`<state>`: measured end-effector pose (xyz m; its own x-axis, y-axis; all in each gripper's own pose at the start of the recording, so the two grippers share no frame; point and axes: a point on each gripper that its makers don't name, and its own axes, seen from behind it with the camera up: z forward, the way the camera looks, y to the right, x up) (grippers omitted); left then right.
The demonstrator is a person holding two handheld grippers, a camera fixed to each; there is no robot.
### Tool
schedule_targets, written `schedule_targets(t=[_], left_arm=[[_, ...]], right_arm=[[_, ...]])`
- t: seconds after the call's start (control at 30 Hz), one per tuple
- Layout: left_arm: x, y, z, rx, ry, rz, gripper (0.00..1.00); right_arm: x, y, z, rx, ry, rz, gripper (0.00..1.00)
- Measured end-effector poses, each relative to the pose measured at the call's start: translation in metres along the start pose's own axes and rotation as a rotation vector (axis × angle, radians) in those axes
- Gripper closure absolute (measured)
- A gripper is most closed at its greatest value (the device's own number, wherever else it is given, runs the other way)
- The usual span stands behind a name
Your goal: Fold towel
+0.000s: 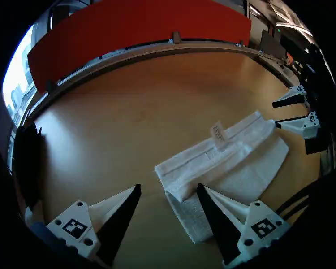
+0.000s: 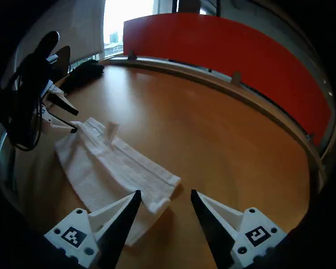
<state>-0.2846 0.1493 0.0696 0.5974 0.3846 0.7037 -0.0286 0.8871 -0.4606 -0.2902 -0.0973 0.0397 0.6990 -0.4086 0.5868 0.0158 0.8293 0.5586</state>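
Observation:
A white towel (image 1: 221, 166) lies partly folded in a long strip on the wooden table (image 1: 123, 112), its small label (image 1: 218, 133) sticking up. My left gripper (image 1: 168, 186) hovers open at the towel's near end, one fingertip over the cloth, holding nothing. At the towel's far end my right gripper (image 1: 275, 114) is open too. In the right gripper view the towel (image 2: 109, 166) runs from my open right gripper (image 2: 165, 192) away to the left gripper (image 2: 76, 121), which stands open at the far corner. The label (image 2: 110, 131) shows there as well.
A red partition panel (image 1: 136, 27) runs along the table's back edge, also seen as the red panel (image 2: 239, 54). A black object (image 2: 83, 71) lies near the window corner. Bare wooden table (image 2: 221, 134) stretches beyond the towel.

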Motion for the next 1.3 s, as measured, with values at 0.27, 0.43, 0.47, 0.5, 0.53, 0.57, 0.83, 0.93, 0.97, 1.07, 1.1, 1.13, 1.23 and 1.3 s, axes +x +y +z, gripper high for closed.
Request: schedule_targets(t=[0.27, 0.43, 0.47, 0.5, 0.53, 0.57, 0.83, 0.93, 0.97, 1.07, 1.1, 1.13, 1.23, 1.3], left_arm=[[0.007, -0.007, 0.001, 0.022, 0.015, -0.001, 0.05], [0.01, -0.007, 0.0, 0.026, 0.023, -0.007, 0.05], [0.01, -0.007, 0.0, 0.026, 0.024, -0.008, 0.05], [0.01, -0.007, 0.0, 0.026, 0.025, -0.01, 0.05], [0.01, -0.008, -0.001, 0.025, 0.027, -0.011, 0.05], [0.011, -0.008, -0.001, 0.025, 0.028, -0.013, 0.05], [0.014, -0.012, -0.003, 0.031, 0.039, -0.032, 0.05], [0.016, -0.015, -0.005, 0.037, 0.044, -0.034, 0.05], [0.017, -0.016, -0.005, 0.039, 0.045, -0.034, 0.05], [0.017, -0.017, -0.007, 0.04, 0.048, -0.034, 0.05], [0.017, -0.017, -0.008, 0.04, 0.049, -0.036, 0.05], [0.016, -0.016, -0.009, 0.039, 0.05, -0.038, 0.05], [0.014, -0.015, -0.011, 0.037, 0.051, -0.045, 0.05], [0.013, -0.014, -0.013, 0.035, 0.052, -0.05, 0.05]], right_arm=[[0.009, 0.009, 0.002, -0.028, 0.017, -0.006, 0.03], [0.013, 0.01, 0.001, -0.031, 0.025, -0.011, 0.0], [0.014, 0.01, 0.001, -0.032, 0.026, -0.012, 0.0], [0.014, 0.01, 0.0, -0.033, 0.028, -0.014, 0.0], [0.015, 0.01, 0.0, -0.034, 0.031, -0.015, 0.0], [0.016, 0.01, 0.0, -0.035, 0.033, -0.016, 0.0], [0.024, 0.013, -0.001, -0.048, 0.051, -0.017, 0.0], [0.027, 0.013, -0.001, -0.052, 0.055, -0.018, 0.0], [0.027, 0.013, -0.001, -0.052, 0.057, -0.019, 0.0], [0.029, 0.012, -0.002, -0.05, 0.06, -0.019, 0.0], [0.029, 0.011, -0.003, -0.049, 0.06, -0.02, 0.0], [0.029, 0.01, -0.003, -0.047, 0.06, -0.02, 0.0], [0.029, 0.008, -0.006, -0.044, 0.061, -0.022, 0.0], [0.029, 0.006, -0.008, -0.041, 0.062, -0.022, 0.0]])
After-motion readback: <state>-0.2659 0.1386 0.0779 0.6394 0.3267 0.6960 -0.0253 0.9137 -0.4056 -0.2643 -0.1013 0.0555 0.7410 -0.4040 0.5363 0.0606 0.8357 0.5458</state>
